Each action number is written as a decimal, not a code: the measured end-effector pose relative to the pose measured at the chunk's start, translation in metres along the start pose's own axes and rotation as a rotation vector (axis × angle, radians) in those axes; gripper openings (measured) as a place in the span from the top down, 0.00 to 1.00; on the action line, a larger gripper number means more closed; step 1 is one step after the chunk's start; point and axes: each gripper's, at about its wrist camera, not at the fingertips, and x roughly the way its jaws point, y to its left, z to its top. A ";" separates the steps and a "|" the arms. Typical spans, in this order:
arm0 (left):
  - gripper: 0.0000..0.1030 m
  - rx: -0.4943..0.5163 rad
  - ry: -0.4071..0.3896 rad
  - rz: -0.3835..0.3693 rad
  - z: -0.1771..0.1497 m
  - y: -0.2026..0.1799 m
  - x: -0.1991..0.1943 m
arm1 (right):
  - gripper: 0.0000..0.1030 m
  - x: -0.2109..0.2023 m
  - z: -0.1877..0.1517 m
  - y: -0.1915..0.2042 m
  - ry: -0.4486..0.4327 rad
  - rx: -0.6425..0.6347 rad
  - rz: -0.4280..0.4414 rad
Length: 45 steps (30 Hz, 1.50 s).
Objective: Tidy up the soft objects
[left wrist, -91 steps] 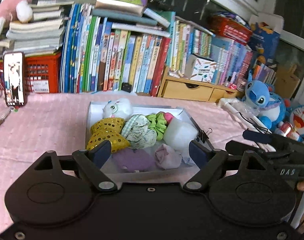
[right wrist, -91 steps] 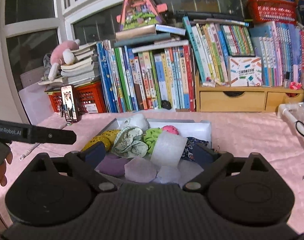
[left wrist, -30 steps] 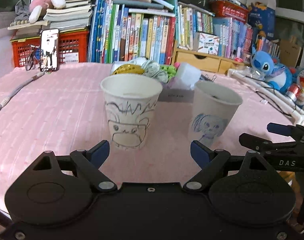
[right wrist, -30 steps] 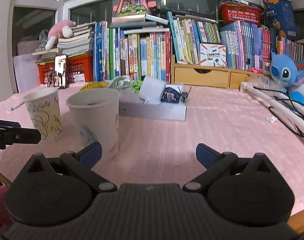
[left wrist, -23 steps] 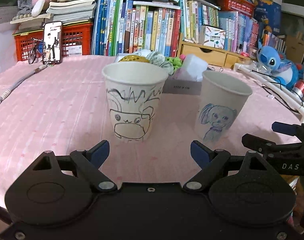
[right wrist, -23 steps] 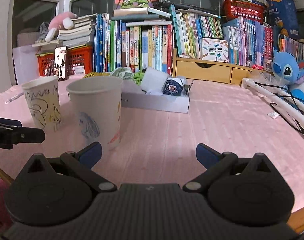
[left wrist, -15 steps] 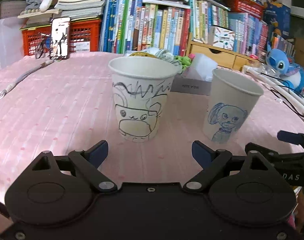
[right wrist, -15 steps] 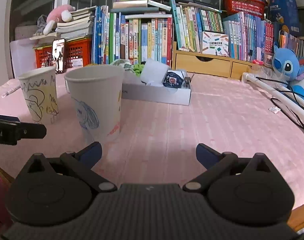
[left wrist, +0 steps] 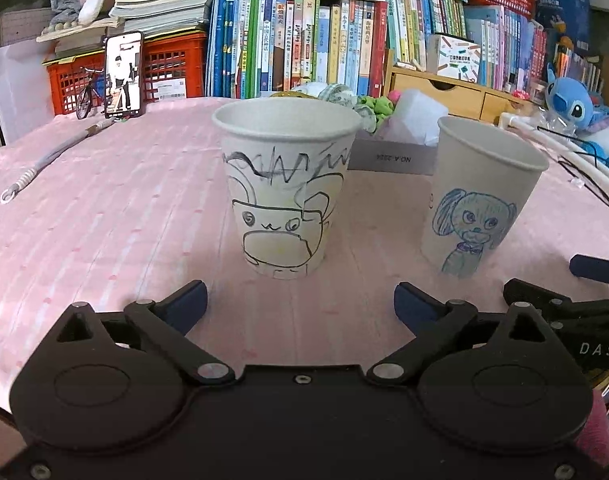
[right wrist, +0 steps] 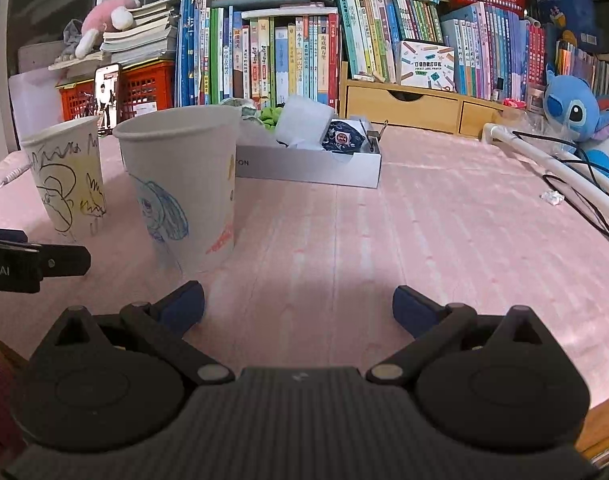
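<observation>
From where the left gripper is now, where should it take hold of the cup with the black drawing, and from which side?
Grip the cup with the black drawing across its mid wall, coming level from the front. It stands upright, tapers downward, and the left gripper, jaws opening and empty, already faces it.

The left gripper (left wrist: 300, 306) has a black body with two round embossed discs, silver pivot screws on angled black links, and dark blue fingertips (left wrist: 186, 305). The right gripper (right wrist: 298, 307) looks the same but with a ribbed dark grey centre plate. White lettering "DAS" marks its side. A pink sleeve (left wrist: 592, 432), possibly knitted, shows beside the left gripper's body.
</observation>
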 end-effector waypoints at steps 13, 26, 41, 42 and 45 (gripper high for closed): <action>0.00 0.015 0.008 0.029 0.000 -0.004 0.005 | 0.00 0.001 0.001 0.000 0.003 -0.002 0.002; 0.00 0.022 0.031 0.051 0.004 -0.007 0.008 | 0.00 0.002 0.001 0.000 0.005 -0.007 0.008; 0.00 0.022 0.030 0.052 0.004 -0.007 0.008 | 0.00 0.003 0.001 0.001 0.012 -0.013 0.017; 0.00 0.022 0.030 0.052 0.004 -0.007 0.008 | 0.00 0.003 0.001 0.001 0.013 -0.012 0.016; 0.00 0.021 0.028 0.054 0.004 -0.007 0.008 | 0.00 0.002 0.001 0.001 0.012 -0.012 0.016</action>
